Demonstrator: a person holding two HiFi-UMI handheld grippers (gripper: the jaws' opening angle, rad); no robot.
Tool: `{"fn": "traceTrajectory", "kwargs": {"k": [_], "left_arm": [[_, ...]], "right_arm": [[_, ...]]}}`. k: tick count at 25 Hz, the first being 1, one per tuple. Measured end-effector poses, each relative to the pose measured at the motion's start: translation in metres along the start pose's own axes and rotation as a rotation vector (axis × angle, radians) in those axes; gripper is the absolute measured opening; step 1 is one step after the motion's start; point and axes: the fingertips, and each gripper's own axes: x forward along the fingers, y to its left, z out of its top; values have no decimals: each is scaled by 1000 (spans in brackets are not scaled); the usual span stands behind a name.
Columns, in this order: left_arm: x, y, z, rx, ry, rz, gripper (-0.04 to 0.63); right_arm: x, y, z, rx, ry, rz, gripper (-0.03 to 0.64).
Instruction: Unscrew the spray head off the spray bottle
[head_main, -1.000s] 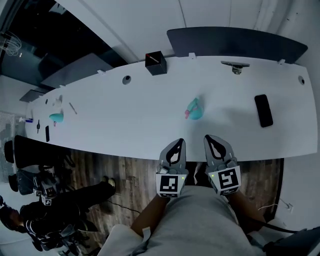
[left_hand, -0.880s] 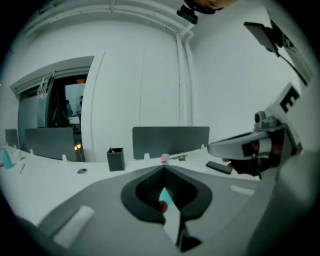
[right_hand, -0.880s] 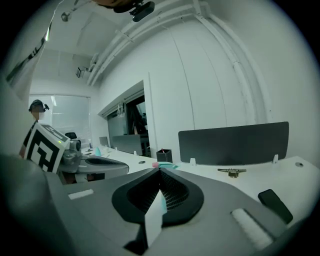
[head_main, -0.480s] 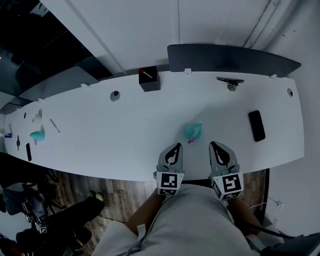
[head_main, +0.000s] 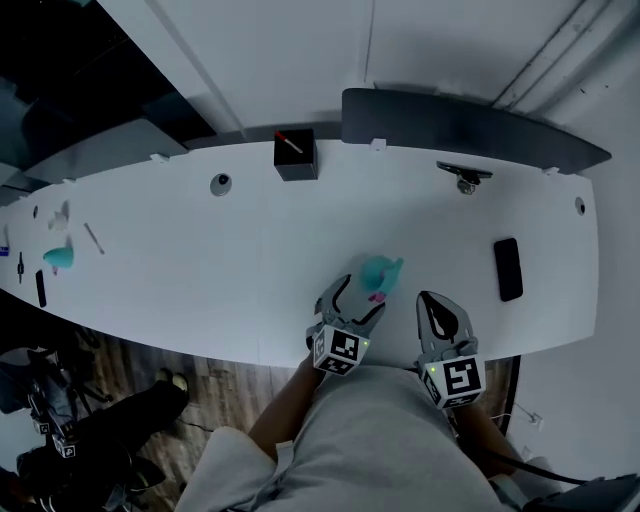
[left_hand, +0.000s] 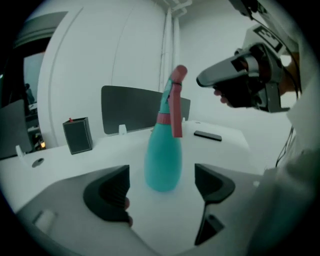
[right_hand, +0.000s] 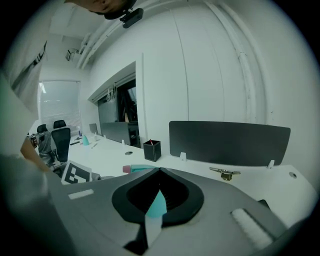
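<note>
**A:** What is seen at the left?

**B:** The left gripper (head_main: 352, 300). Its jaws have just been opened wide. The teal spray bottle (left_hand: 162, 155) is stood upright on the white table (head_main: 200, 260) between the jaw tips, untouched.

**A:** And the spray head (left_hand: 176, 102)?

**B:** It is seated on the neck.

**A:** Further right?

**B:** The right gripper (head_main: 437, 305) is held shut, with nothing gripped. A black phone (head_main: 507, 268) is laid beyond it.
</note>
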Motion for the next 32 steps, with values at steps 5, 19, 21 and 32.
{"fn": "traceTrajectory", "kwargs": {"k": [5,19,21,32], "left_arm": [[39,-8,-2,130,40,-21,459],[33,13,2,454,185,102,393],[18,24,9,542,220,157,393],[-22,27,25,799,329,189,393]], "right_arm": [[3,-20,7,-21,-1,1,0],[6,-15,-16,-88,69,148,2],[5,-5,-24,-55,110,233,3],[-15,43,-14,-1211,-38,353,294]]}}
